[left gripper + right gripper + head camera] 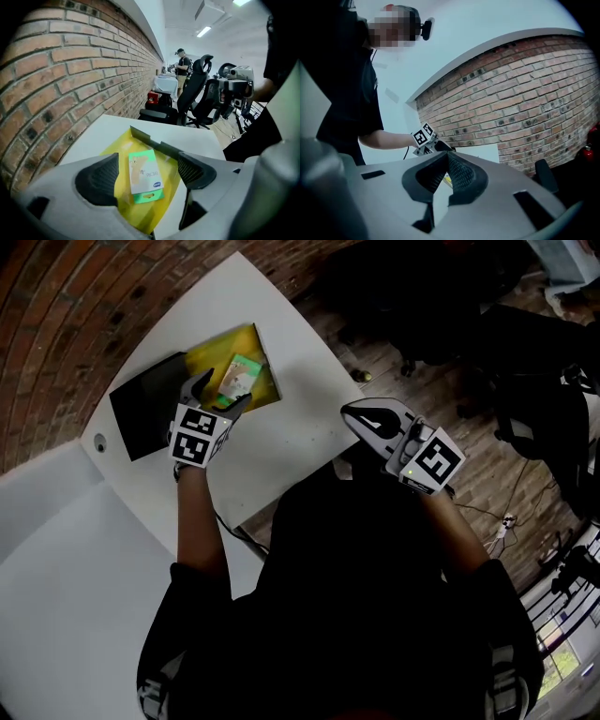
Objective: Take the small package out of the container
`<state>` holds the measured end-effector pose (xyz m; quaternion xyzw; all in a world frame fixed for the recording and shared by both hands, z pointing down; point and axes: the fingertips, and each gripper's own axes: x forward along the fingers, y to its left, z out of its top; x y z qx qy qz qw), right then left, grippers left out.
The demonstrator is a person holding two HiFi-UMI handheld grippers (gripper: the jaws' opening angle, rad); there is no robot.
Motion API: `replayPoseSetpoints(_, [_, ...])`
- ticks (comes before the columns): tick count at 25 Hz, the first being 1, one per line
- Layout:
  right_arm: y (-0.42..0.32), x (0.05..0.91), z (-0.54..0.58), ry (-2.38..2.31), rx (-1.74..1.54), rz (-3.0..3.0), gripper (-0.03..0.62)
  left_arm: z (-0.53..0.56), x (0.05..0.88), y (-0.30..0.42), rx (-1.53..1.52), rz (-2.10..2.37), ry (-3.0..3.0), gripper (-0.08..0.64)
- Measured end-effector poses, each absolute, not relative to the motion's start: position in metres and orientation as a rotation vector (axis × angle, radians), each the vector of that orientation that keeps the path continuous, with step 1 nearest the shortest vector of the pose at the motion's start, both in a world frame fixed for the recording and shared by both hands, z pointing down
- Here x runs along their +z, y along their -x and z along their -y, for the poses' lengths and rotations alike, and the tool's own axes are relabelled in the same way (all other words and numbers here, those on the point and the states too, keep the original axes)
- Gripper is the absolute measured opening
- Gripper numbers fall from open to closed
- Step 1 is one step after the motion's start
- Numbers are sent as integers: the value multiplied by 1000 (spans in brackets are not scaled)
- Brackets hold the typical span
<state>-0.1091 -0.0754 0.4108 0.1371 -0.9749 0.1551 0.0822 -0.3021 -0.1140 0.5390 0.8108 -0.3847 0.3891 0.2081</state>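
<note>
Small package (144, 176) lies flat inside the yellow container (120, 150). Its long axis runs away from the left gripper (217, 395), in line with the gap between its spread jaws. Left gripper view shows gaps either side, no pad contact; head view hides that. Right gripper (370, 418) is pressed together, empty, well off the container.

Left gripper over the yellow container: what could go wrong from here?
1. The small package lies flat in the yellow container. The left gripper has its jaws open on either side, not touching it. Closing on such a low, flat thing, the jaws may slip over it or scrape the container's bottom.
2. Nothing holds the container down: the right gripper is shut and off to the side. The container may slide or lift with the package.
</note>
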Motion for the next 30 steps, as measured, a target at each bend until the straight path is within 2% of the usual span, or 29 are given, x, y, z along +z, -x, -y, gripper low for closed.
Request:
replayPoseSetpoints(4, [105,415,68,-459,472,2891,6,119,566,300,1147,1000,-2201,394])
replayPoseSetpoints(20, [106,424,57,-530,523,2865,6,134,609,302,1320,978,-2075,394])
replayPoseSetpoints(30, [109,425,52,-507,529,2855,6,136,626,298,1317,945,-2039,393])
